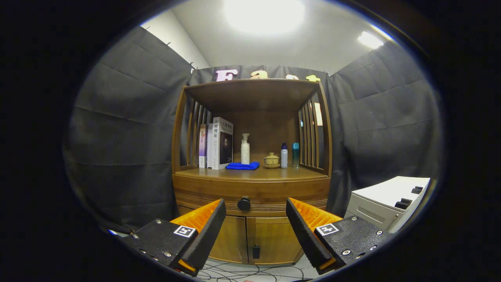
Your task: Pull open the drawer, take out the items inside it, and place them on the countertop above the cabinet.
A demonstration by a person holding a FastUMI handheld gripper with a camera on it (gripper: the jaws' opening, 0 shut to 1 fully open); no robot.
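Observation:
A wooden cabinet (203, 188) stands ahead of me. Its drawer (219, 196) is closed, with a round dark knob (244, 203) at its middle. My gripper (256, 213) is open, and the knob lies just beyond the gap between the fingers, apart from both. Above the drawer is the countertop (270, 173). On it stand books (217, 143), a white pump bottle (245, 149), a folded blue cloth (242, 166), a small lidded cup (271, 160) and two small bottles (289, 155). The drawer's inside is hidden.
Two lower cabinet doors (254, 239) sit under the drawer. A white unit (385, 199) stands to the right of the cabinet. Cables (250, 271) lie on the floor below. Slatted side rails and a top shelf (254, 88) enclose the countertop.

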